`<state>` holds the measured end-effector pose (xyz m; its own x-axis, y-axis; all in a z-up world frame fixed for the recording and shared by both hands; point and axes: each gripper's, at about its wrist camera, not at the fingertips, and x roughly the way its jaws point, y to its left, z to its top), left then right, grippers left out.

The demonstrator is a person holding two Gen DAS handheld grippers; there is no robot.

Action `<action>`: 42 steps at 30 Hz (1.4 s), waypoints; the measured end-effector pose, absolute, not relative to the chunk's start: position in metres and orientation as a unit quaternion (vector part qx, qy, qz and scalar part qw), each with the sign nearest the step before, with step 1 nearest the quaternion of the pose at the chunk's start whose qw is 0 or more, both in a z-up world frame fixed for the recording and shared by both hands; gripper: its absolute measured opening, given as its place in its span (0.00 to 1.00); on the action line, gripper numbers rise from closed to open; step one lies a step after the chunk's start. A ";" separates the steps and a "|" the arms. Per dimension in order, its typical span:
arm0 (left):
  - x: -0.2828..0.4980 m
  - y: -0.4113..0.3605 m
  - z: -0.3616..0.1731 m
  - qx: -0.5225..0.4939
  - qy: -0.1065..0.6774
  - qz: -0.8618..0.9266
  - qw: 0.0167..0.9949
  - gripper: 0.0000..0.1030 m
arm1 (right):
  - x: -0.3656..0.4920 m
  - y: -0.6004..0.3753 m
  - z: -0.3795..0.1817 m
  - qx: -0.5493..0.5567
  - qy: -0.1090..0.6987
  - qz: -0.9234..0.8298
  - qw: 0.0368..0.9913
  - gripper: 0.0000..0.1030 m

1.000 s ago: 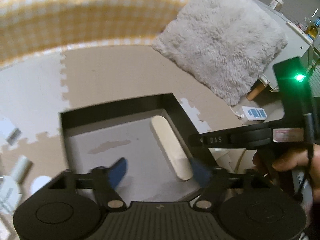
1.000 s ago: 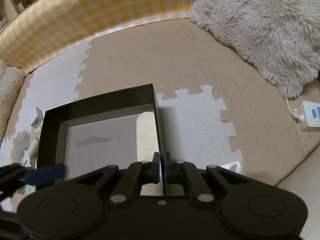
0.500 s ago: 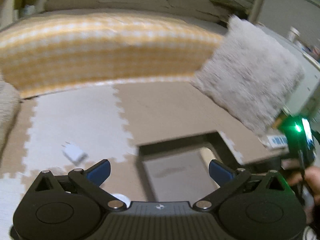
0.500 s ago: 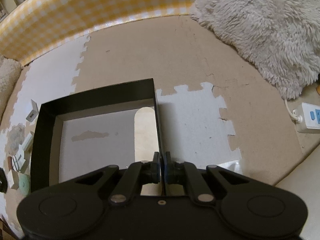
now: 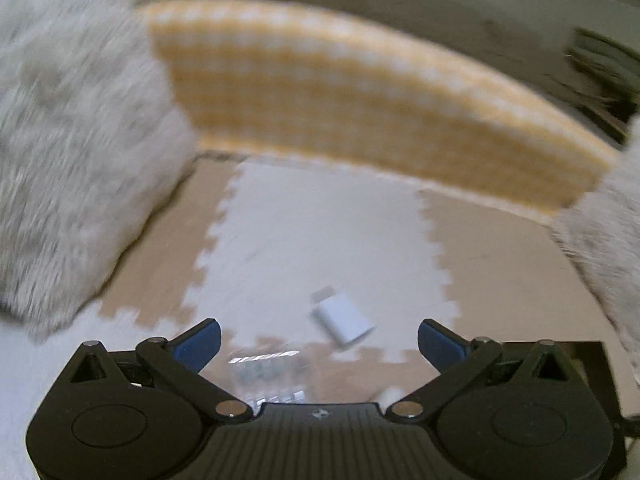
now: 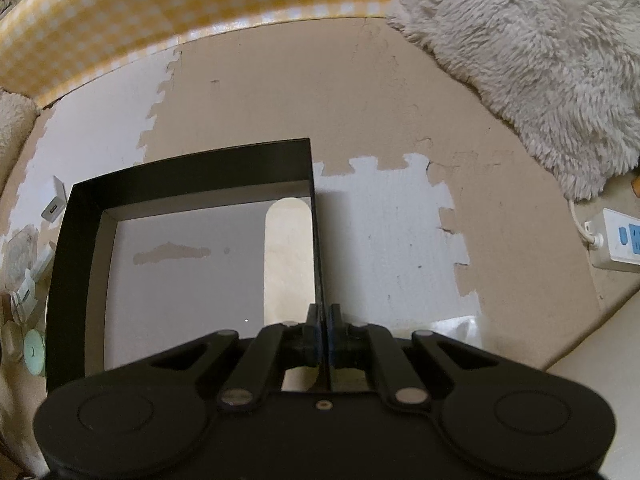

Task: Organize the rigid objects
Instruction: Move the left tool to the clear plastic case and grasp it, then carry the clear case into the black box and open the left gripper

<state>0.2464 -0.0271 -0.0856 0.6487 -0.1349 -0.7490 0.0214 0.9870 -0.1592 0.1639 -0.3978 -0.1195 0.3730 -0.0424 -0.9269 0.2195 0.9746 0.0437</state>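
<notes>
Pinching the black box [image 6: 192, 168]'s right wall, the right gripper [image 6: 322, 316] overlooks its pale wooden stick [image 6: 289, 260].

Black box [image 6: 192, 168], yellow-checked cloth [image 6: 120, 20], white charger [image 5: 344, 322].

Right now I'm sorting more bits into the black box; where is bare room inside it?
The black box is bare from its left wall across to the pale wooden piece lying along the right wall. Outside its left wall, small items crowd the mat.

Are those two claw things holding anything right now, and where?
The right gripper pinches the black box by its right wall. The left gripper is open, holding nothing.
</notes>
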 end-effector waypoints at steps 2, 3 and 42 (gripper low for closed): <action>0.252 -0.019 -0.097 -0.074 0.432 -0.023 0.898 1.00 | 0.164 -0.398 -0.120 0.080 0.555 -0.080 0.824 0.03; 0.255 -0.016 -0.103 -0.074 0.440 -0.014 0.895 1.00 | 0.164 -0.398 -0.120 0.080 0.555 -0.080 0.824 0.03; 0.270 -0.016 -0.142 -0.088 0.481 0.016 0.872 0.71 | 0.163 -0.392 -0.111 0.059 0.550 -0.081 0.829 0.03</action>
<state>0.2701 -0.0162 -0.1420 0.5365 -0.0566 -0.8420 -0.1122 0.9841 -0.1376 0.1629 -0.3923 -0.1114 0.3820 -0.0696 -0.9215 0.1990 0.9800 0.0084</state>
